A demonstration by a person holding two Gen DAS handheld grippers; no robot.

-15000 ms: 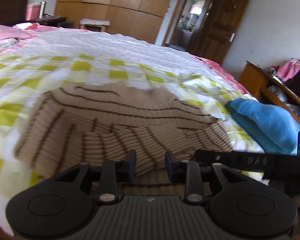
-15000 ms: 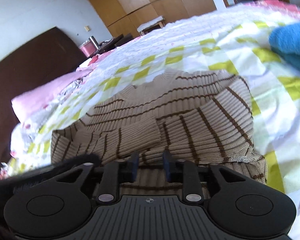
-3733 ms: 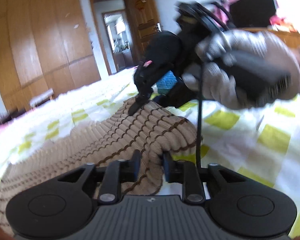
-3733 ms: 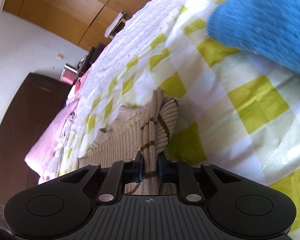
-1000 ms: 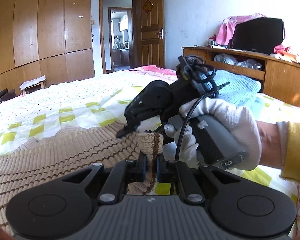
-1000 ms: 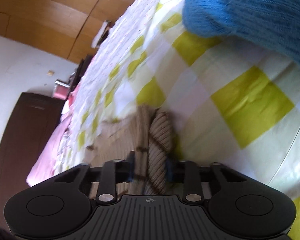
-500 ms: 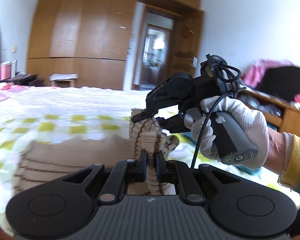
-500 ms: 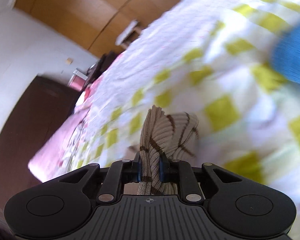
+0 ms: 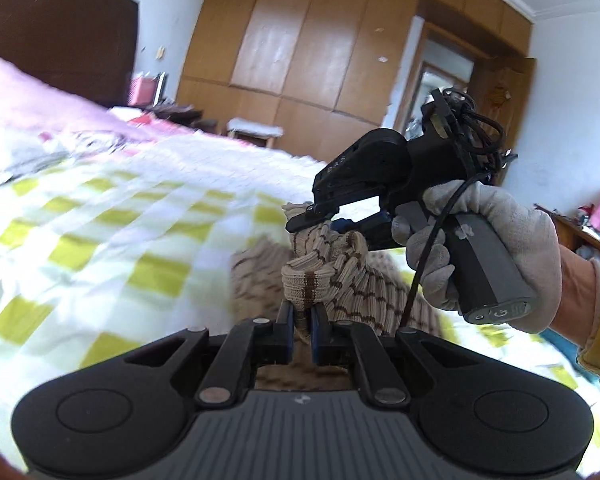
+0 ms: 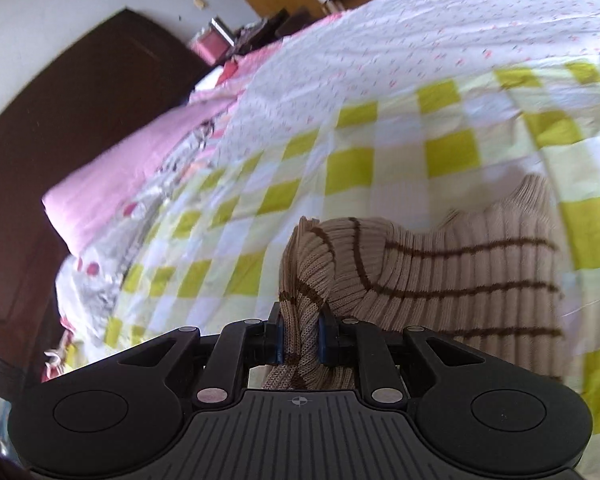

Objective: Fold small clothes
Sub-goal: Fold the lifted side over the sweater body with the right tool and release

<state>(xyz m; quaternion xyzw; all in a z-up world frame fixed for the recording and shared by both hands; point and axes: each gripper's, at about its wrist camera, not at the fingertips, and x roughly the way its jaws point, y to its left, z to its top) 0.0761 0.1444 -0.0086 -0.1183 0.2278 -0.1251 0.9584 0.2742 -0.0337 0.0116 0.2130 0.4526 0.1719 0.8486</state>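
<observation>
A beige ribbed sweater with brown stripes (image 9: 340,276) hangs bunched above the yellow-checked bedspread (image 9: 100,240). My left gripper (image 9: 301,322) is shut on a folded edge of it. My right gripper (image 10: 301,326) is shut on another bunch of the sweater (image 10: 440,272), which trails off to the right over the bed. In the left wrist view the right gripper (image 9: 312,220), held by a white-gloved hand (image 9: 480,248), pinches the sweater just above and beyond my left fingers.
A pink pillow (image 10: 120,172) and a dark headboard (image 10: 72,112) stand at the bed's left. Wooden wardrobes (image 9: 300,52) and a doorway (image 9: 440,88) are behind the bed. A small stool (image 9: 252,134) stands by the wardrobe.
Both grippers have swung left with the sweater, towards the pillow end of the bed. The blue garment has left the right wrist view. Both stay shut on the sweater.
</observation>
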